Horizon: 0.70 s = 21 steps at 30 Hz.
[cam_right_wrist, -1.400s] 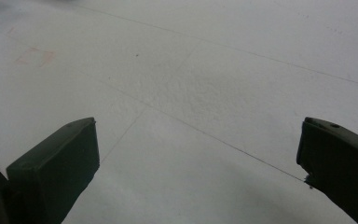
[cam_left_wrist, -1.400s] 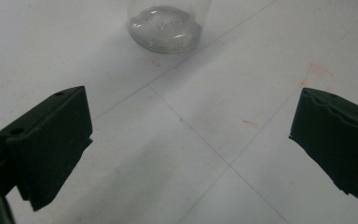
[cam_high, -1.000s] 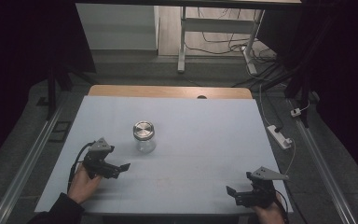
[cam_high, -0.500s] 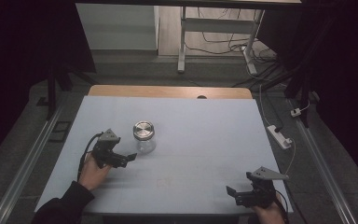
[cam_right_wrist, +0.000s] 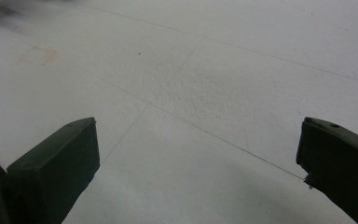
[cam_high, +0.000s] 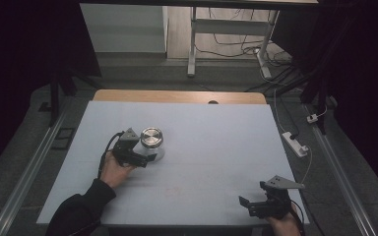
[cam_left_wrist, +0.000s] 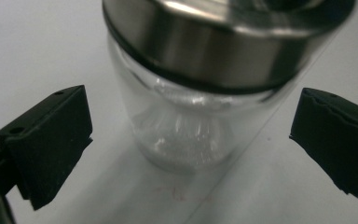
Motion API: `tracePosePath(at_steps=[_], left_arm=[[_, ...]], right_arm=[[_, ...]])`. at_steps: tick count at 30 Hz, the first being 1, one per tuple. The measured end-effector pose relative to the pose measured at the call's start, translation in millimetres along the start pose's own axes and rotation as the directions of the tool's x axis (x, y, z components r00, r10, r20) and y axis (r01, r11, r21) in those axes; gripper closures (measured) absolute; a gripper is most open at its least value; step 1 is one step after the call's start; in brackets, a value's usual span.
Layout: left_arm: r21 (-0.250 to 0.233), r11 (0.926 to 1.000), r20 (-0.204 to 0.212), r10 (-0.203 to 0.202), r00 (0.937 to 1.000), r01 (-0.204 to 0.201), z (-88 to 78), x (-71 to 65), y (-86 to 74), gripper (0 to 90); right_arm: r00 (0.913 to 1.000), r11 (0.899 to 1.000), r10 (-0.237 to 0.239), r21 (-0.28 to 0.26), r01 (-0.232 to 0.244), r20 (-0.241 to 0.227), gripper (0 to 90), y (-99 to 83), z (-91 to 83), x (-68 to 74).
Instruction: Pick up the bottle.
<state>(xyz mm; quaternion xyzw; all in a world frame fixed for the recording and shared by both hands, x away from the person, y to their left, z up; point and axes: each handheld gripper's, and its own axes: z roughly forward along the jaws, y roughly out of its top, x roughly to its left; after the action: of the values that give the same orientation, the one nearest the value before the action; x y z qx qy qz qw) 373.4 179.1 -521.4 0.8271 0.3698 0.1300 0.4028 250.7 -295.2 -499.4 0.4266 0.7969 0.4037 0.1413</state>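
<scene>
On the bench (cam_high: pixel 202 147), left of centre, a glass jar (cam_high: pixel 151 142) with a steel lid (cam_high: pixel 151 135) stands upright. Left gripper (cam_high: pixel 142 158) sits beside it, its 2 fingers (cam_left_wrist: pixel 46 144) apart, flanking the jar without touching. Right gripper (cam_high: pixel 248 206) rests near the front edge, fingers (cam_right_wrist: pixel 56 168) spread over bare bench.

A white power strip (cam_high: pixel 295 143) lies on the floor (cam_high: pixel 39 147), right of the worktop (cam_high: pixel 216 147). Far off, cables (cam_high: pixel 236 42).
</scene>
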Motion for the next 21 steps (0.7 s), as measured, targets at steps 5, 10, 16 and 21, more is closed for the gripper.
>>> tracePosePath(at_steps=[5, 10, 16, 21], left_arm=[[0.004, 1.0, 0.002, 0.009, 1.0, -0.009, 11.2, 2.0, 5.7, 0.0], [0.002, 0.9999, 0.016, 0.016, 0.9998, -0.016, 18.2, 4.1, 10.0, 0.1], [0.001, 0.9998, 0.009, 0.021, 0.9997, -0.021, 20.6, 4.2, 12.2, 3.2], [-0.002, 0.9991, 0.025, 0.041, 0.9988, -0.041, 19.2, 2.0, 12.7, 10.9]], right_arm=[[1.0, 1.0, 0.001, 0.002, -0.001, -0.003, 0.0, 0.0, 0.1, -0.3], [1.0, 1.0, 0.002, 0.001, -0.002, -0.004, 0.0, 0.0, 0.0, -0.5], [1.0, 1.0, 0.004, 0.0, -0.004, -0.007, 0.0, -0.1, 0.0, -0.7], [1.0, 1.0, 0.002, 0.001, -0.002, -0.006, 0.0, 0.0, 0.0, -0.5]])
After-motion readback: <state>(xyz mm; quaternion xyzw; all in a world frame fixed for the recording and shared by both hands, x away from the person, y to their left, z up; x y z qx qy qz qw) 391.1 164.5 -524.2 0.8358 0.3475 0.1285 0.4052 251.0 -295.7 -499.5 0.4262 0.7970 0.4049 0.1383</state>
